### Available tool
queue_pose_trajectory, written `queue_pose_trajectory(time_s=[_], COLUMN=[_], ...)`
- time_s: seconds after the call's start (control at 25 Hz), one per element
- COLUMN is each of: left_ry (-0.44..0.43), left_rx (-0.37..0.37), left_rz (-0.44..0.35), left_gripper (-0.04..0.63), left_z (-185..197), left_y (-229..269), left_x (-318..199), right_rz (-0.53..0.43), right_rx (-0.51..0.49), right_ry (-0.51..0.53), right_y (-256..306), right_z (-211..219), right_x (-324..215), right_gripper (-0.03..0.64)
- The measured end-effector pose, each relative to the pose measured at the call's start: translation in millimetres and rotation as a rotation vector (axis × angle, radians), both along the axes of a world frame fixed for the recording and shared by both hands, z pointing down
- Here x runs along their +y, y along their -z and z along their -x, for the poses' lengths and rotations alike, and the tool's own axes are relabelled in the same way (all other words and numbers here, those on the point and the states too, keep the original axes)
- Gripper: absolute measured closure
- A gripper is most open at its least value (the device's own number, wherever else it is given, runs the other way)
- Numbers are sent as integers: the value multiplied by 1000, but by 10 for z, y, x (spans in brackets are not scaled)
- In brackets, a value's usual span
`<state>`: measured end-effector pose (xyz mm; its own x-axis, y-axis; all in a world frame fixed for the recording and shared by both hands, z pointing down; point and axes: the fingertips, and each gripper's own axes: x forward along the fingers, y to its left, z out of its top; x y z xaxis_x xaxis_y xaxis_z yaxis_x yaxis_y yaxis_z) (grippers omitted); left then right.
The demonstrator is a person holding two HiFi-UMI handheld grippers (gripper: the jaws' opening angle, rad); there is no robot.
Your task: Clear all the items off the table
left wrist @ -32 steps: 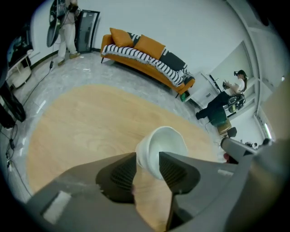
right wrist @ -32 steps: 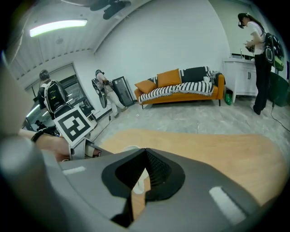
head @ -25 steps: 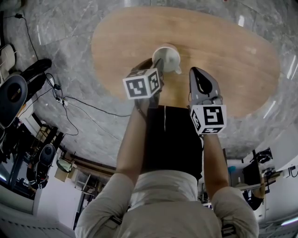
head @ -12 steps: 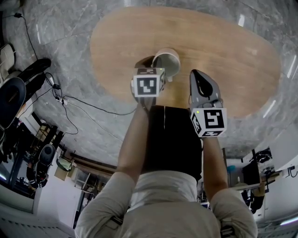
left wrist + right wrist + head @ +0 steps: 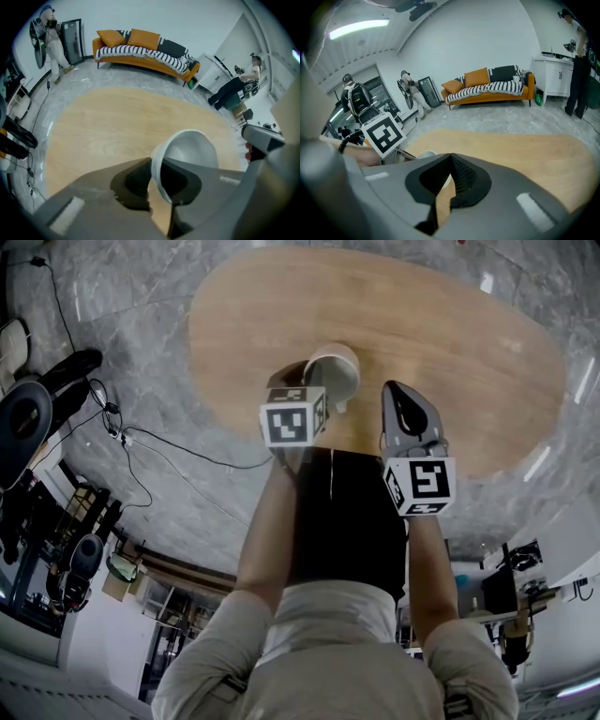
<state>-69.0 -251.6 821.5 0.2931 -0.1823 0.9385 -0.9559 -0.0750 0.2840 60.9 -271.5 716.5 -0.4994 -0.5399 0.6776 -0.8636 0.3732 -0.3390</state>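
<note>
A plain white cup (image 5: 193,151) tilts over the bench (image 5: 103,126). The left hand-held gripper (image 5: 157,168) pinches its rim. The right hand-held gripper (image 5: 451,159) is pressed together.

Grey marble floor (image 5: 141,334), with black cables (image 5: 169,448) trailing at the left. Against the far white wall (image 5: 478,42) stands an orange sofa (image 5: 143,39) draped in a black-and-white striped throw (image 5: 140,54). A white cabinet (image 5: 551,75) stands to its right, under a glowing ceiling strip light (image 5: 358,28).

table (image 5: 450,352): oval, light wood | cup (image 5: 336,371): tilted, contact unclear
</note>
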Motion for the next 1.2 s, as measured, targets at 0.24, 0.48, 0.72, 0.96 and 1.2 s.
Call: queue_pose_trajectory(time_s=[0.24,0.48,0.72,0.96,1.2], left_ry=[32,21,5,-30,-41], left_rx=[17,43,76,96,107], left_rz=[-57,-122,-160,-224,-298], left_gripper=[529,529,529,529,529], left_z=[49,158,302,375,549], left_y=[483,1038,1506,2028,2440], left_x=[52,293,592,704,772], right_rz=[-59,-180,-280,-361,-423], right_rx=[2,-2,14,45,60], right_ry=[40,24,2,-26,-42], right_y=[349,846,1400,1930,2339], right_z=[154,301,512,638,782], right_x=[2,95,287,530,737], right_gripper=[611,611,611,611,611])
